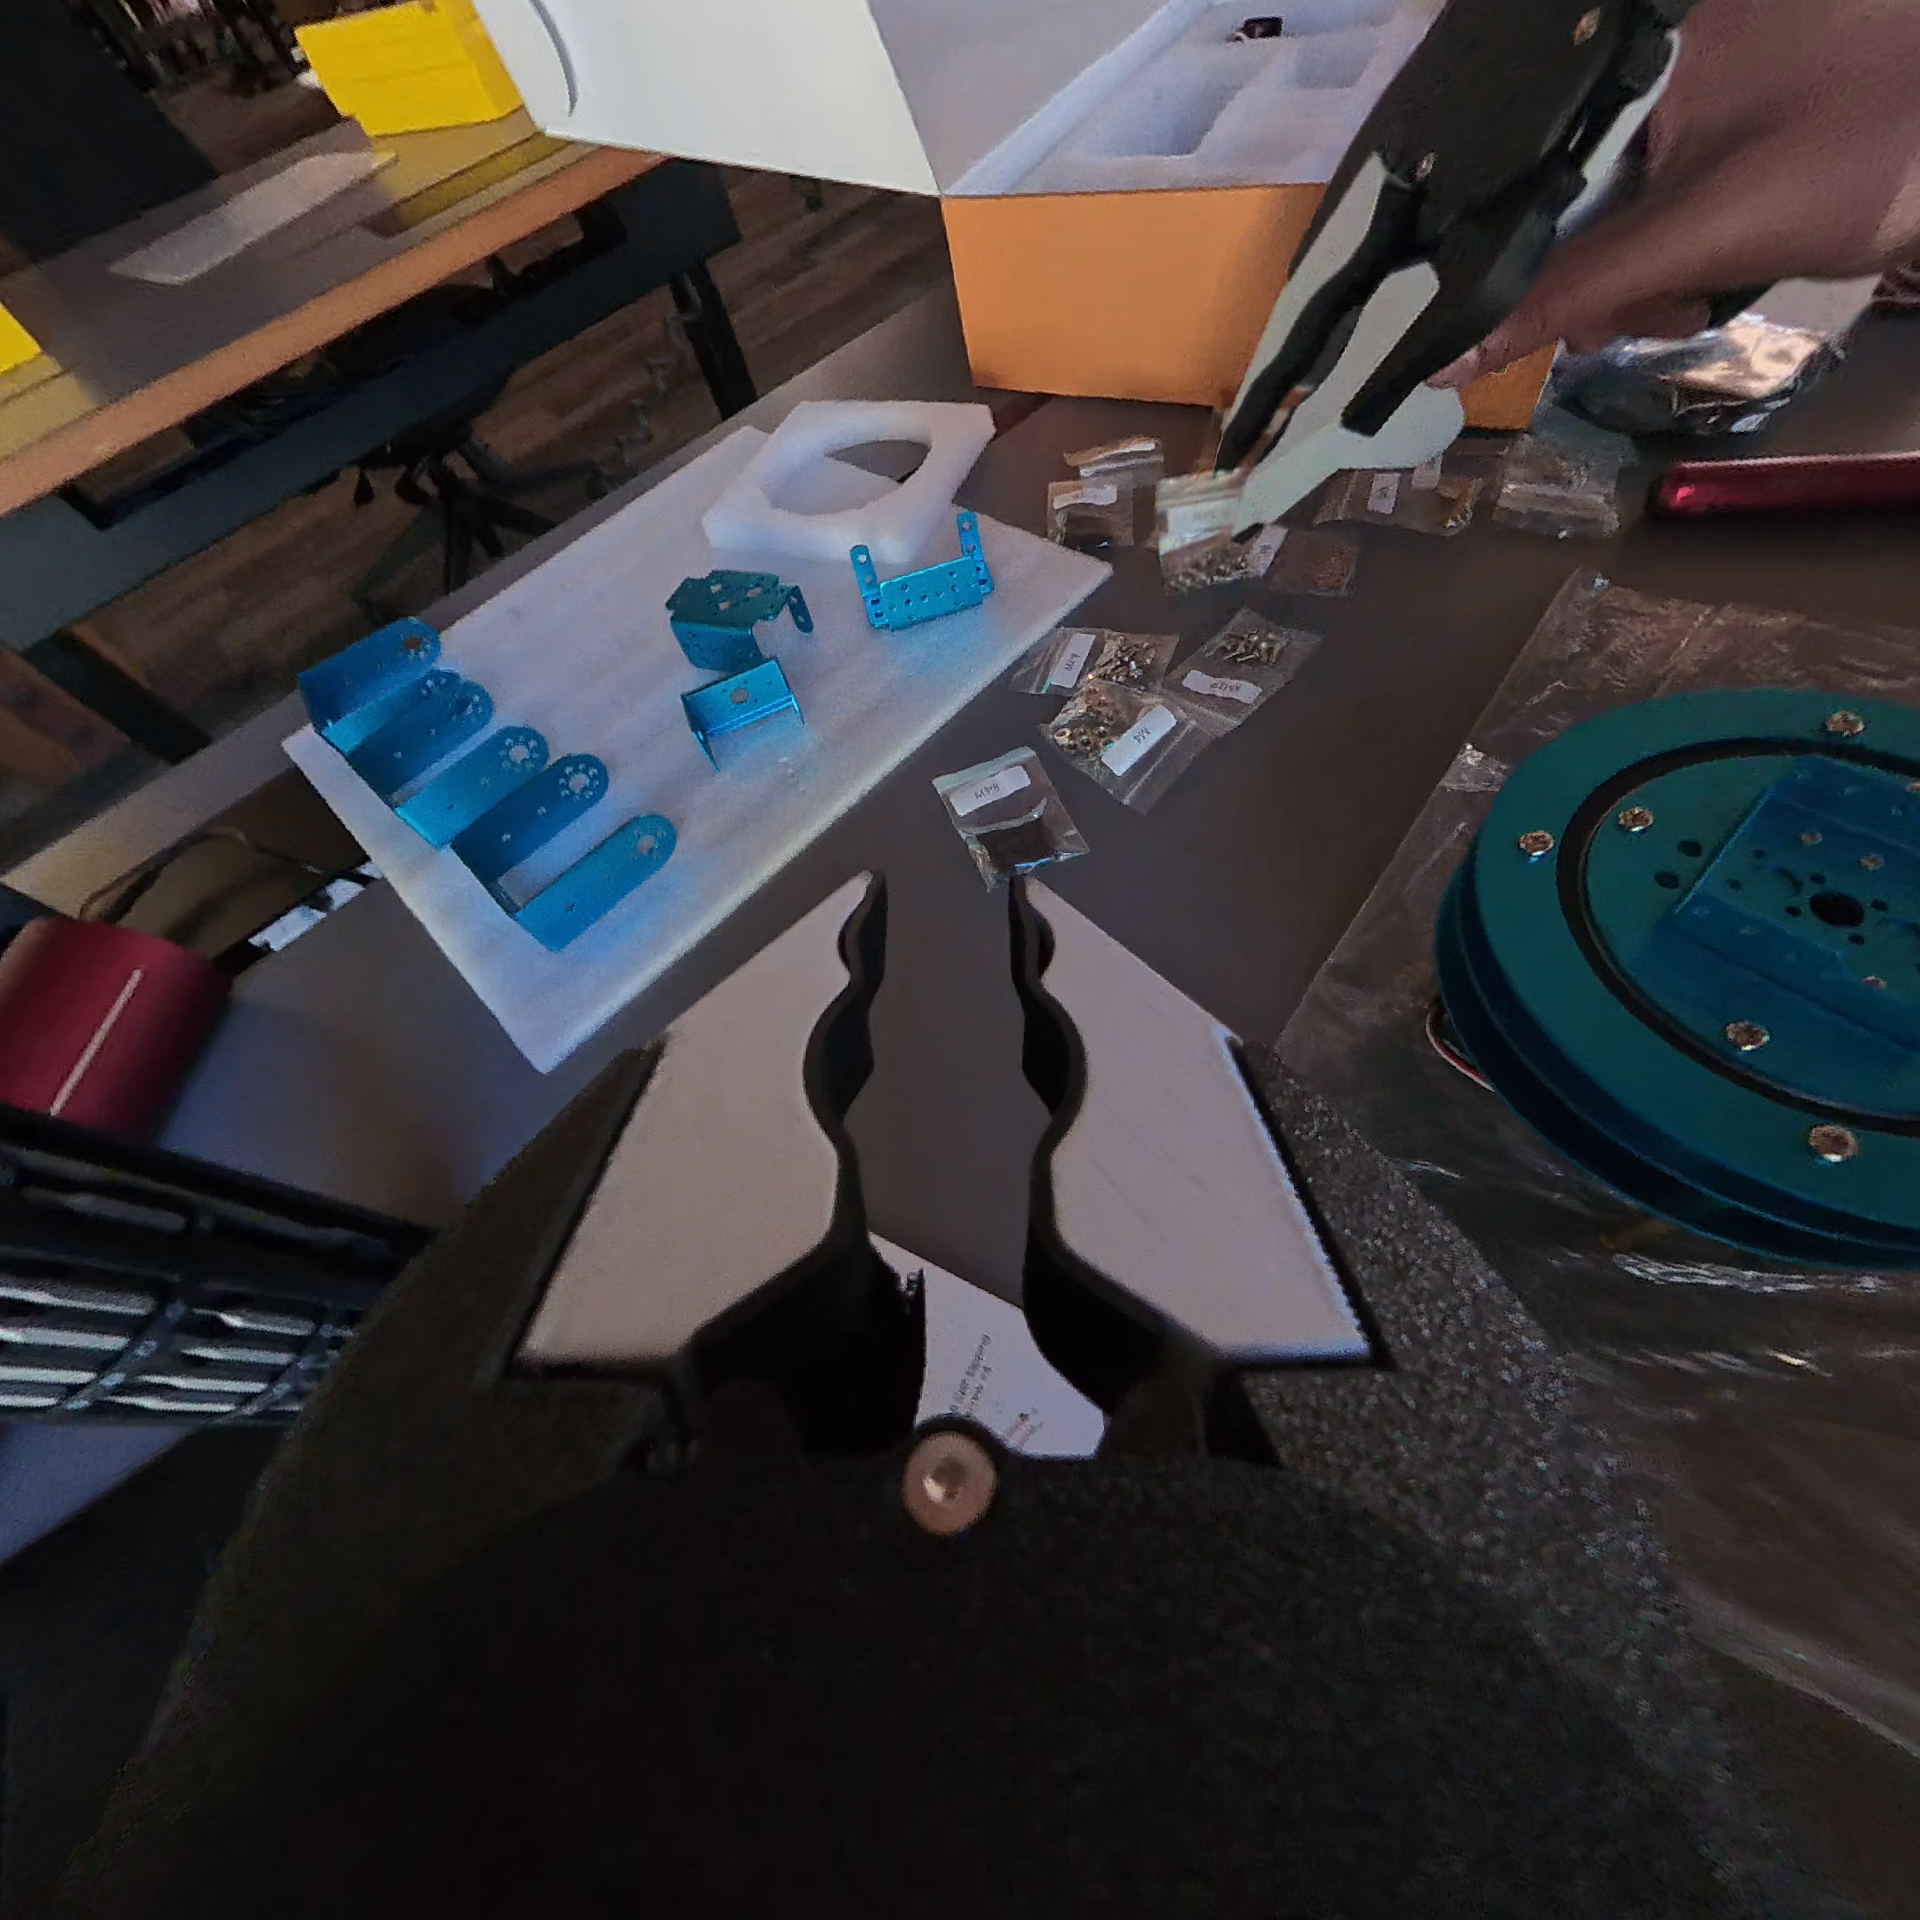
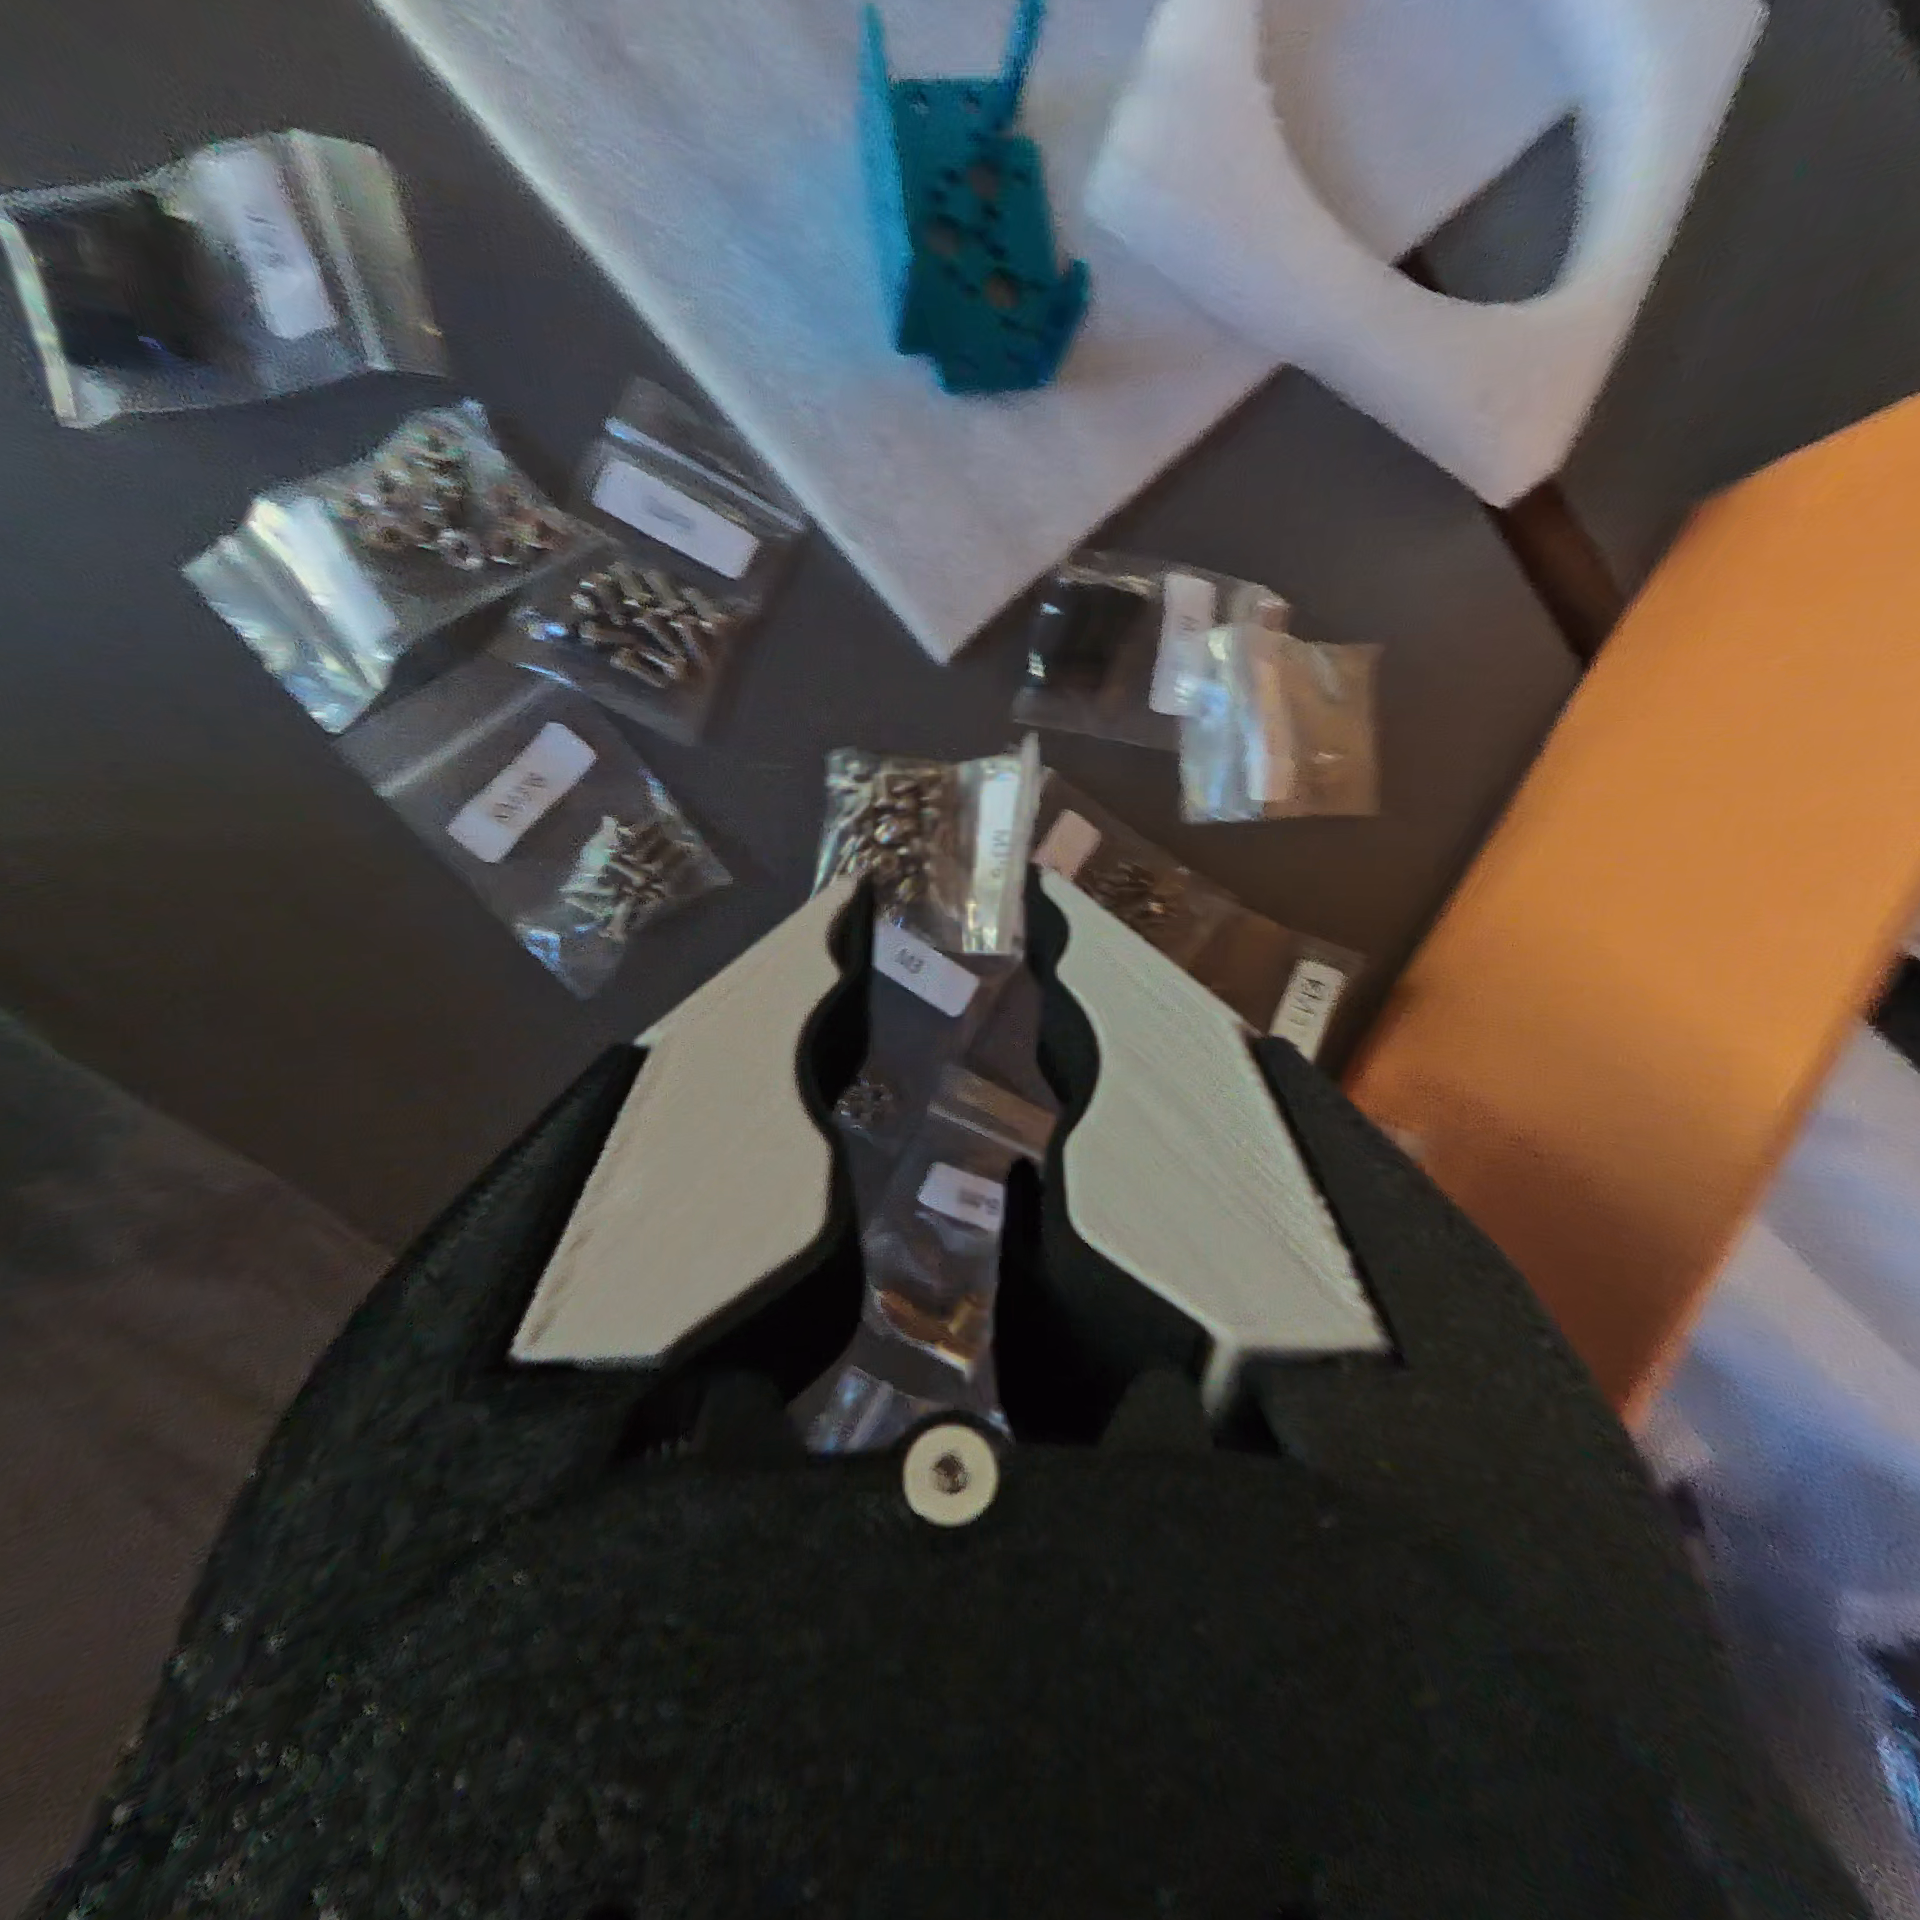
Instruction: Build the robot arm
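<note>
Right tongs (image 2: pixel 945 883), frame centre, fingers parted around small clear plastic bag of silver screws (image 2: pixel 920 831); not clenched yet. Best pinch bag edge, avoid neighbours. Left tongs (image 1: pixel 945 883) released, empty, near dark-filled bag (image 1: pixel 1013 831).

Dim room: a wooden desk (image 1: pixel 312 281) stands beyond, perhaps over wood flooring (image 1: pixel 582 384).

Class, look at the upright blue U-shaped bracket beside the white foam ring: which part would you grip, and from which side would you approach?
Grip the blue U-shaped bracket across its perforated base plate, coming from above. It rests on the white foam sheet with both arms pointing up, so fingers can probably straddle the long edges between those arms. The white foam ring crowds its far side.
</note>
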A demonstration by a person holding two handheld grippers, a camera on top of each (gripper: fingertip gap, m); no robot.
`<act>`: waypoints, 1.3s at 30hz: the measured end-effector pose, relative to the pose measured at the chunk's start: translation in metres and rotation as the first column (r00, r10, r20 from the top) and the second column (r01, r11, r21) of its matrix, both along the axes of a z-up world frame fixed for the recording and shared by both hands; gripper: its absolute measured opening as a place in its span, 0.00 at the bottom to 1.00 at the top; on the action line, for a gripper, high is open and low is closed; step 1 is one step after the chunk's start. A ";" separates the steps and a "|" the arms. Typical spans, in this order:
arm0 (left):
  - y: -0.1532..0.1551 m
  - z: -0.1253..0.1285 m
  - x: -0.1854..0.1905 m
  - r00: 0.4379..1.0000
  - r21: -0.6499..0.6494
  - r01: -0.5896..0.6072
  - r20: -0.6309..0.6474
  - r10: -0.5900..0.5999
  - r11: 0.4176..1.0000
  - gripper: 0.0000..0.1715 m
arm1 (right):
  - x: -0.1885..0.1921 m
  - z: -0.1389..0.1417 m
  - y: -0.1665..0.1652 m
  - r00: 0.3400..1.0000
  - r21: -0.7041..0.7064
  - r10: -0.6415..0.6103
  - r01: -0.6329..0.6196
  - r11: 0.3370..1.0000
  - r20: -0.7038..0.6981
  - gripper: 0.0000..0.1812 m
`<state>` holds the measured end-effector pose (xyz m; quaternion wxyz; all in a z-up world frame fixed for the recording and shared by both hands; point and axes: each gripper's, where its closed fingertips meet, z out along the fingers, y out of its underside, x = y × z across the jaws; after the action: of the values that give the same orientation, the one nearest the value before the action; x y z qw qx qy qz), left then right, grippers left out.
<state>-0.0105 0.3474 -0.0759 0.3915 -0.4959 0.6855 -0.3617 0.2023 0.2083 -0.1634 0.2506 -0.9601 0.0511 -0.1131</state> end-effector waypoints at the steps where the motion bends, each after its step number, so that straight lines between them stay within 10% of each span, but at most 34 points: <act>1: 0.001 0.000 0.001 1.000 0.020 0.004 0.017 -0.004 1.000 0.13 | 0.004 0.005 -0.002 1.000 -0.002 -0.018 0.018 1.000 0.012 0.18; 5: -0.001 -0.004 -0.002 0.997 -0.004 0.018 0.076 -0.018 1.000 0.13 | 0.022 0.031 -0.004 0.998 -0.009 -0.066 0.066 0.998 0.013 0.19; 11: 0.003 -0.011 -0.009 0.995 0.000 0.037 0.094 -0.037 0.999 0.13 | 0.059 -0.004 0.013 0.995 -0.230 -0.096 0.099 0.968 0.022 0.23; 15: 0.009 -0.014 -0.008 0.996 0.005 0.026 0.089 -0.026 1.000 0.13 | 0.063 -0.019 0.019 0.996 -0.291 -0.081 0.084 0.953 0.023 0.01; 19: 0.009 -0.011 -0.009 0.995 -0.012 0.029 0.098 -0.028 0.999 0.13 | 0.054 0.015 0.015 0.974 -0.249 0.096 -0.044 0.968 0.204 0.00; 24: 0.008 -0.016 -0.008 0.996 -0.020 0.033 0.088 -0.031 0.999 0.13 | -0.034 0.089 0.015 0.517 -0.290 0.574 -0.529 0.797 0.635 0.00; 28: 0.006 -0.021 -0.007 0.997 -0.034 0.038 0.071 -0.035 0.999 0.13 | -0.085 0.115 -0.003 0.203 -0.456 0.650 -0.562 0.690 0.732 0.00; 36: 0.001 -0.017 -0.006 0.996 -0.071 0.049 0.081 -0.043 0.996 0.13 | -0.124 0.140 -0.019 0.039 -0.492 0.618 -0.566 0.661 0.785 0.00; 39: -0.027 -0.003 -0.009 0.986 -0.276 0.162 0.088 -0.143 0.947 0.13 | -0.144 0.148 -0.012 -0.035 -0.491 0.588 -0.592 0.639 0.808 0.00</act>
<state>-0.0198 0.3208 -0.0788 0.3103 -0.4797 0.6498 -0.5013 0.0579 0.1964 -0.0155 0.2538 -0.6223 -0.5176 -0.5296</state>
